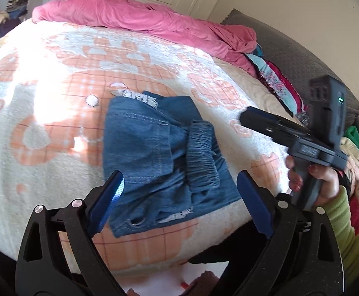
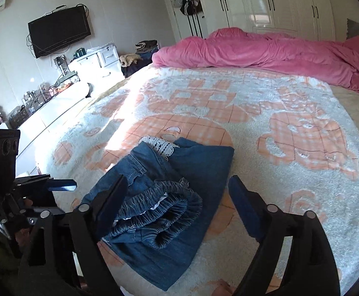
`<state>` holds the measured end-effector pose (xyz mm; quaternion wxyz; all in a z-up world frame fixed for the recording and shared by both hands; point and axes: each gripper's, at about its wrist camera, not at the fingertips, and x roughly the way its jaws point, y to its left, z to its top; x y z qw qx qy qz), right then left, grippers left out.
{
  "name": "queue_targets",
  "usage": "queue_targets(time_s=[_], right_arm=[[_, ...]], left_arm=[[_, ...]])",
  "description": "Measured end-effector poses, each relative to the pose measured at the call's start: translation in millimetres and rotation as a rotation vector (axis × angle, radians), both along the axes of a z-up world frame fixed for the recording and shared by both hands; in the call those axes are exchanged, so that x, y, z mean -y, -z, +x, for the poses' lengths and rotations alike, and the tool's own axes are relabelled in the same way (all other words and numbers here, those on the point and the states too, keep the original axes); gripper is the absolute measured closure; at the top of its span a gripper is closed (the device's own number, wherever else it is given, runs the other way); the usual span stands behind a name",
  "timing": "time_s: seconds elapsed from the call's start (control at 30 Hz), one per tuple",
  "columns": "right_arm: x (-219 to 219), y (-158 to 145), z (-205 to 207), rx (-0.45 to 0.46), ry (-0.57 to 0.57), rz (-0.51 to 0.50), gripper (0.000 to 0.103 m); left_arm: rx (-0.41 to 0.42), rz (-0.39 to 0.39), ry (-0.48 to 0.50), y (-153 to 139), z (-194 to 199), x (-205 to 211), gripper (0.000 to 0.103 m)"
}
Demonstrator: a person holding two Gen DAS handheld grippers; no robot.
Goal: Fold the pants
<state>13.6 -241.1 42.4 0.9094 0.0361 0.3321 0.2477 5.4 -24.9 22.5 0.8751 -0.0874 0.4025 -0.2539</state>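
Blue denim pants (image 1: 162, 162) lie folded in a small bundle on the bed, elastic waistband on top and white lace trim at the far edge. My left gripper (image 1: 179, 197) is open and empty, hovering just above the bundle's near edge. In the right wrist view the pants (image 2: 164, 202) lie right in front of my right gripper (image 2: 177, 197), which is open and empty, its jaws standing either side of the waistband. The right gripper also shows in the left wrist view (image 1: 290, 133), at the right of the pants. The left gripper shows at the left edge of the right wrist view (image 2: 61, 185).
The bed has a white and orange patterned blanket (image 2: 290, 133). A pink duvet (image 2: 278, 51) is heaped along the far side. Folded clothes (image 1: 278, 83) are piled by the dark headboard (image 1: 290, 49). A white dresser (image 2: 56, 108) and a wall TV (image 2: 58, 32) stand left of the bed.
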Motion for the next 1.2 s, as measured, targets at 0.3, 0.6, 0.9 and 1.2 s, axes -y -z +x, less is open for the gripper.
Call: queue_targets(time_s=[0.3, 0.6, 0.9, 1.2], right_arm=[[-11.4, -13.8, -50.4, 0.117, -0.065, -0.036, 0.018], [-46.7, -0.9, -82.6, 0.113, -0.200, -0.092, 0.018], [-102.3, 15.0, -94.5, 0.131, -0.355, -0.220, 0.030], [-151.6, 34.3, -84.5, 0.206, -0.454, -0.430, 0.065]], left_arm=[[0.006, 0.048, -0.060, 1.1, 11.5, -16.8, 0.013], [-0.011, 0.074, -0.122, 9.4, 32.8, -41.2, 0.013], [-0.084, 0.070, -0.099, 23.8, 71.1, -43.9, 0.029], [-0.133, 0.129, -0.057, 43.2, 102.5, -15.7, 0.048]])
